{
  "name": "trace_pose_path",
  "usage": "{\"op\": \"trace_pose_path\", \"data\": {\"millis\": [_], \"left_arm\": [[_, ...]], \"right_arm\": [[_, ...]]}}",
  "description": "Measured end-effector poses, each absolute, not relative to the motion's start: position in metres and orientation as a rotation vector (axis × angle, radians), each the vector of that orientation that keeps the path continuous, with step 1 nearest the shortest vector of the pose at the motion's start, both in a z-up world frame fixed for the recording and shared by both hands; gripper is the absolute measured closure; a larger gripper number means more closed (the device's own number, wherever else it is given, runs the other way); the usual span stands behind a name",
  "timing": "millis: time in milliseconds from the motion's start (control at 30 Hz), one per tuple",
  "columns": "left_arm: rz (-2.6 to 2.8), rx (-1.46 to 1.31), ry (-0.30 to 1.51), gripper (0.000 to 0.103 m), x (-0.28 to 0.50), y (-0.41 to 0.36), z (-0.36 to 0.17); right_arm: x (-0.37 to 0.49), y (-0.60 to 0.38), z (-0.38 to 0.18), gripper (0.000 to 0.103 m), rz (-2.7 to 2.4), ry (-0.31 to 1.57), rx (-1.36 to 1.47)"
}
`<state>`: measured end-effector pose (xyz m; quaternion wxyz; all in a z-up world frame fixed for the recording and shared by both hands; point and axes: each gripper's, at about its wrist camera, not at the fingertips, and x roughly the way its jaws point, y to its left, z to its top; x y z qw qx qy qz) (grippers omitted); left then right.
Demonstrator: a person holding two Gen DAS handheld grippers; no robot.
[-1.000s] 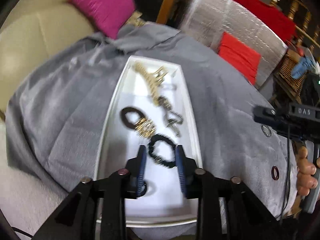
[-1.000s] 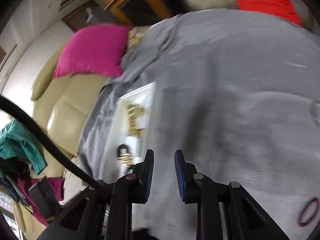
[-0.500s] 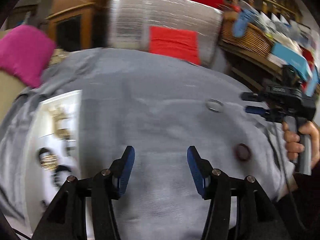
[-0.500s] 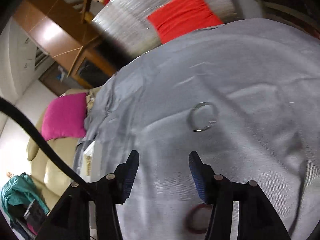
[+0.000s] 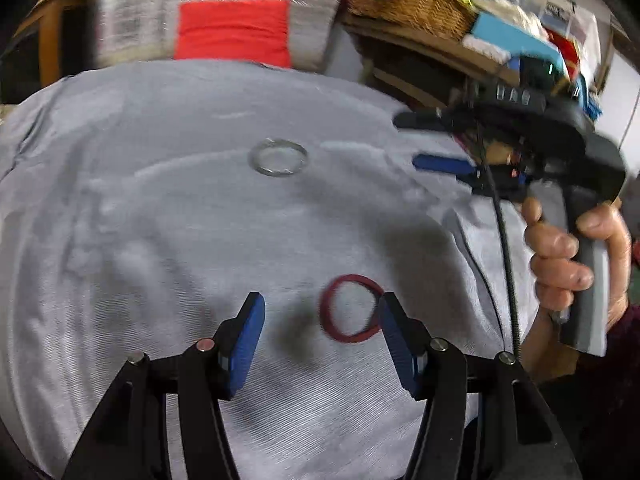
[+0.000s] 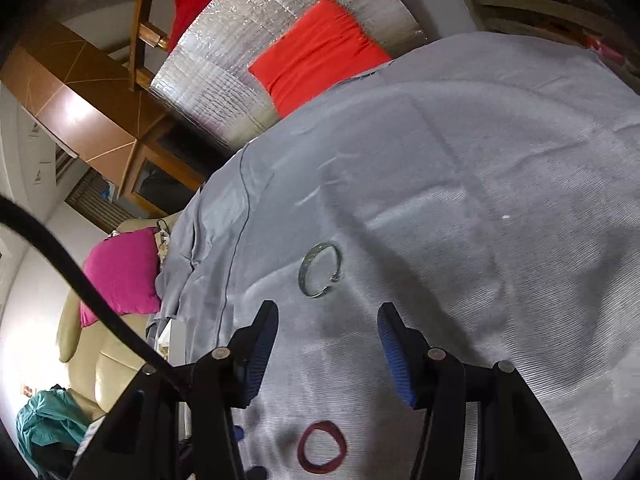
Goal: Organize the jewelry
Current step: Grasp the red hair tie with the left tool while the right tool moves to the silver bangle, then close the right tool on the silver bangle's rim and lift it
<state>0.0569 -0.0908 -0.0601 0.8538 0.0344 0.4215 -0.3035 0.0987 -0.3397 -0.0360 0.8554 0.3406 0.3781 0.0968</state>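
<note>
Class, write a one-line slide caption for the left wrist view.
Left gripper, jaws opening, hovers over a red bangle on grey cloth; silver bangle beyond, right gripper alongside.

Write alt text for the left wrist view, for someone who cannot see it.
The left gripper, its blue-padded jaws opening and holding nothing, hovers over a grey cloth with a dark red bangle lying just inside its right fingertip. A silver bangle lies further off, and at right a hand holds the right gripper.
</note>
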Motion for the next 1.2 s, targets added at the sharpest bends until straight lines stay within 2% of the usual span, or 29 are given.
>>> {"op": "trace_pose_path", "data": {"millis": [233, 333, 367, 400, 733, 867, 1000, 1067, 1200], "left_arm": [[-0.657, 0.099, 0.967, 0.045, 0.072, -0.115, -0.087], [-0.656, 0.151, 0.947, 0.067, 0.068, -0.122, -0.092], [-0.655, 0.168, 0.942, 0.087, 0.067, -0.123, -0.093], [-0.657, 0.171, 0.947, 0.095, 0.067, -0.122, -0.093], [-0.563, 0.071, 0.914, 0.097, 0.07, -0.073, -0.073], [-0.465, 0.027, 0.893, 0.097, 0.076, -0.039, -0.062], [-0.37, -0.008, 0.897, 0.097, 0.08, -0.007, -0.06], [-0.351, -0.007, 0.901, 0.097, 0.08, -0.002, -0.061], [-0.347, -0.007, 0.898, 0.097, 0.078, 0.002, -0.06]], "right_arm": [[0.095, -0.352, -0.041, 0.047, 0.208, 0.805, 0.722], [0.096, -0.354, -0.043, 0.047, 0.208, 0.809, 0.722], [0.096, -0.352, -0.043, 0.047, 0.208, 0.81, 0.72], [0.098, -0.351, -0.044, 0.047, 0.208, 0.812, 0.716], [0.138, -0.312, -0.047, 0.047, 0.211, 0.828, 0.573], [0.158, -0.28, -0.049, 0.035, 0.176, 0.827, 0.403], [0.18, -0.241, -0.059, 0.03, 0.152, 0.86, 0.222], [0.188, -0.23, -0.064, 0.024, 0.115, 0.87, 0.154], [0.205, -0.215, -0.077, 0.023, 0.057, 0.902, 0.064]]}}
